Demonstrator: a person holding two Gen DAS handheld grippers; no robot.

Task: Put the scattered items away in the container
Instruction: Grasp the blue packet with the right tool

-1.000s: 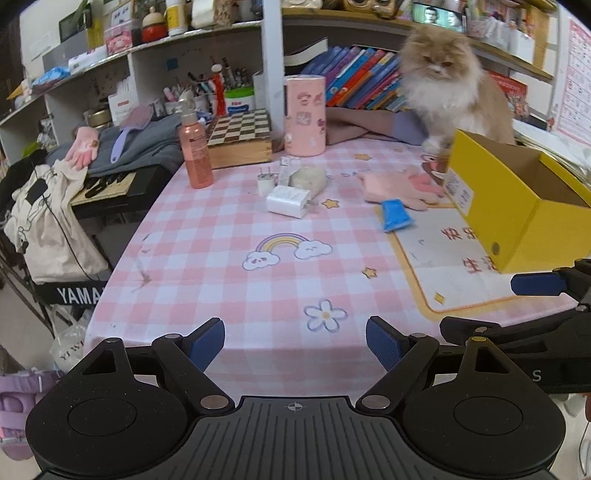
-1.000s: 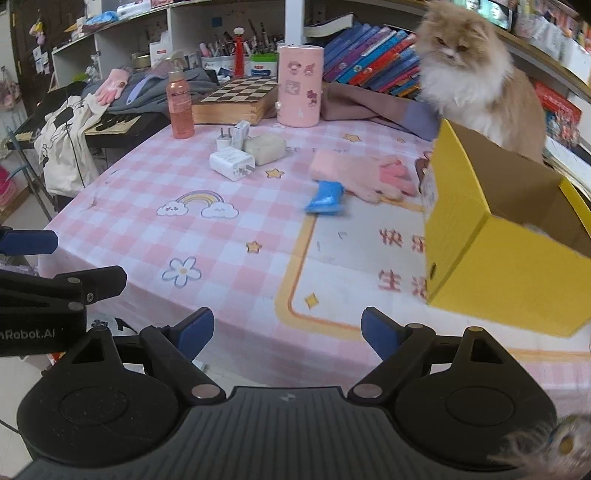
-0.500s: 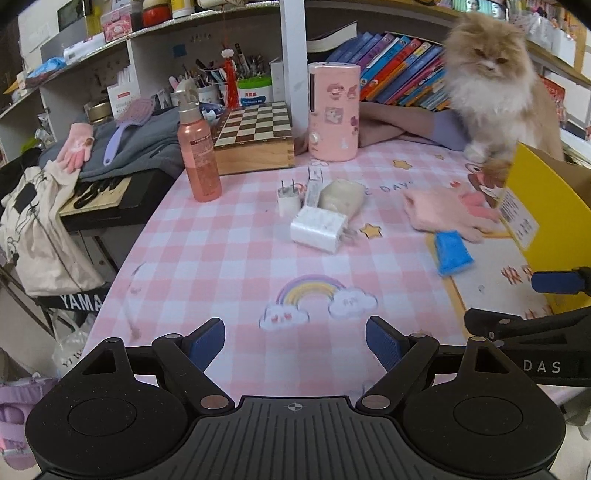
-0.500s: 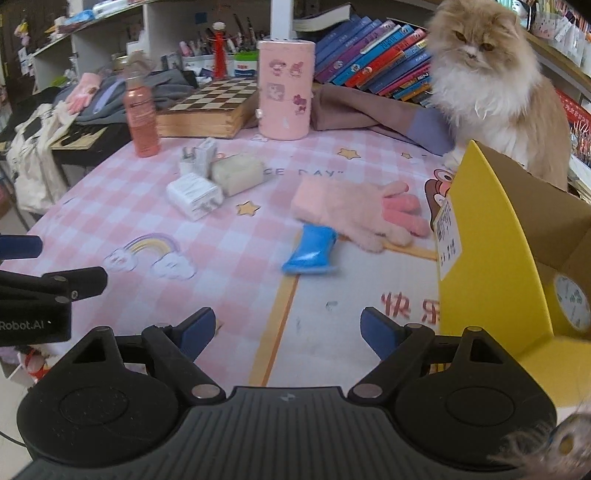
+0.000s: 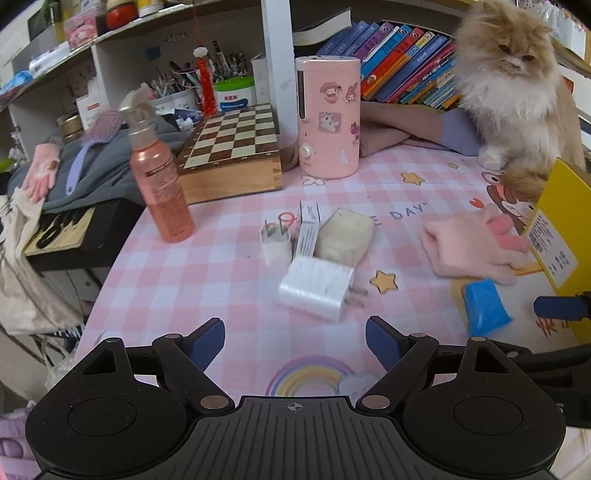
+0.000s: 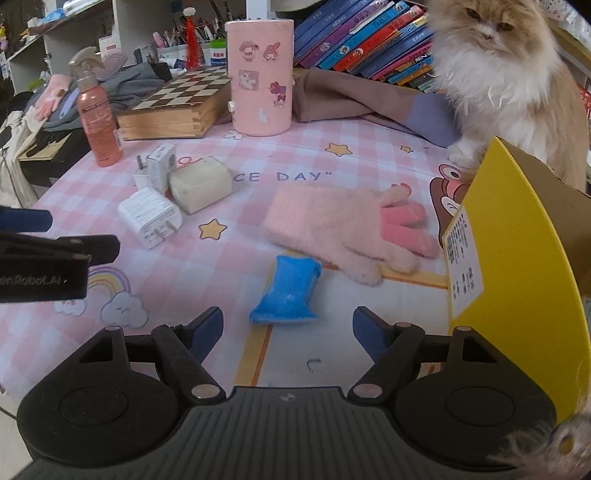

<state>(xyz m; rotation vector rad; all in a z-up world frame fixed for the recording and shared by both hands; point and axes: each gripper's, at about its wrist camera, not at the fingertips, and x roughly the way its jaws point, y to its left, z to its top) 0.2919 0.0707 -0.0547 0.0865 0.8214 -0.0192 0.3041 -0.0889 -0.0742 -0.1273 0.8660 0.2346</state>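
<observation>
Here, as seen from both wrist cameras:
Container: yellow cardboard box (image 6: 517, 236), brown inside, printed label on its near wall; it stands at the table's right side and is cut off by the frame edge.
Blue packet (image 6: 290, 291): crinkled plastic, lying flat just ahead of the right gripper (image 6: 288, 328), just beside the glove's fingertips.
Glove: fluffy pink glove (image 6: 343, 225), fingers toward the box.
Chargers: large white charger (image 5: 317, 288) in clear film, prongs showing; small white plug (image 5: 275, 242); white carton (image 5: 308, 229) on edge; cream block (image 5: 343, 236) touching it.
Right gripper: jaws closing, nothing between the blue pads; packet beyond them.
Left gripper (image 5: 295, 343): jaws wide apart, empty, the large charger just ahead.
Surface: pink checked tablecloth (image 5: 221, 273) printed with stars, rainbow, clouds.
Room: pink cylinder (image 5: 328, 114) with stickers, wooden chessboard box (image 5: 232, 147), peach spray bottle (image 5: 159, 177), slanted books (image 6: 369, 33), fluffy cat (image 6: 498, 70) behind the box.
Hard to make out: shelf clutter, small and blurred.
</observation>
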